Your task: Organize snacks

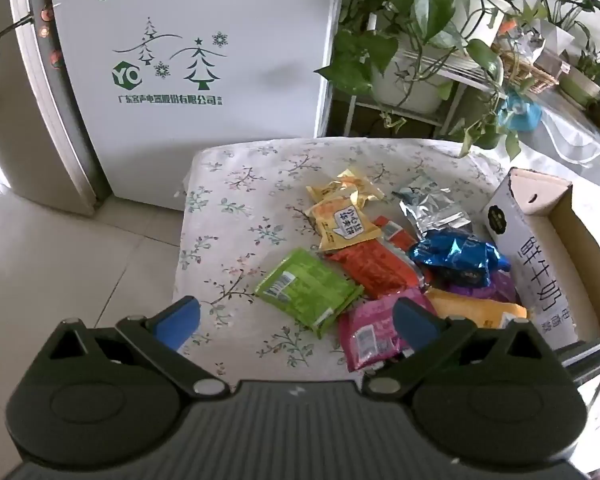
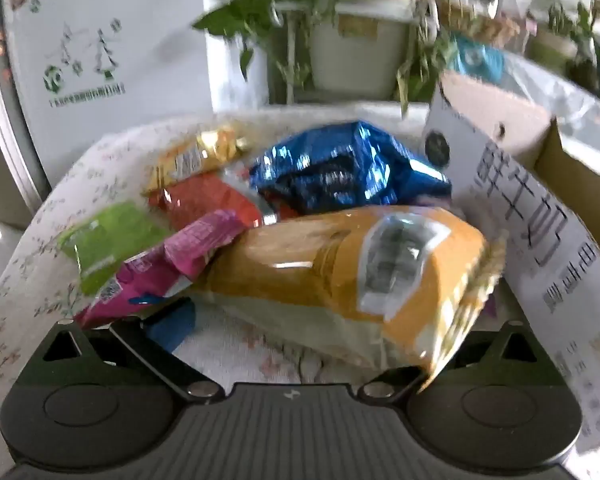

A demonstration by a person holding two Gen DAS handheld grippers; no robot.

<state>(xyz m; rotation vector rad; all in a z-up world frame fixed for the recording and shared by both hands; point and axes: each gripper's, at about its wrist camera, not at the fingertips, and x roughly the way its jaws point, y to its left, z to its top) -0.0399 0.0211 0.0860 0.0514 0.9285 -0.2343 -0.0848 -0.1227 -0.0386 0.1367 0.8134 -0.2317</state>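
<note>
A pile of snack packets lies on a floral cloth (image 1: 236,216): a green packet (image 1: 306,292), a red one (image 1: 374,268), a pink one (image 1: 374,332), a blue foil bag (image 1: 458,258), a silver bag (image 1: 432,210), yellow packets (image 1: 346,220) and an orange bag (image 1: 474,312). An open cardboard box (image 1: 536,264) stands at the right. My left gripper (image 1: 296,324) hovers open over the near edge of the pile, holding nothing. My right gripper (image 2: 296,332) is open and low at the orange bag (image 2: 340,276), whose near end covers the right finger; the left finger (image 2: 172,328) shows beside the pink packet (image 2: 172,268).
A white fridge (image 1: 204,60) stands behind the table at the left. Potted plants (image 1: 412,40) on a rack fill the back right. Tiled floor (image 1: 60,260) lies to the left. The box wall (image 2: 540,232) rises close on the right of the right gripper.
</note>
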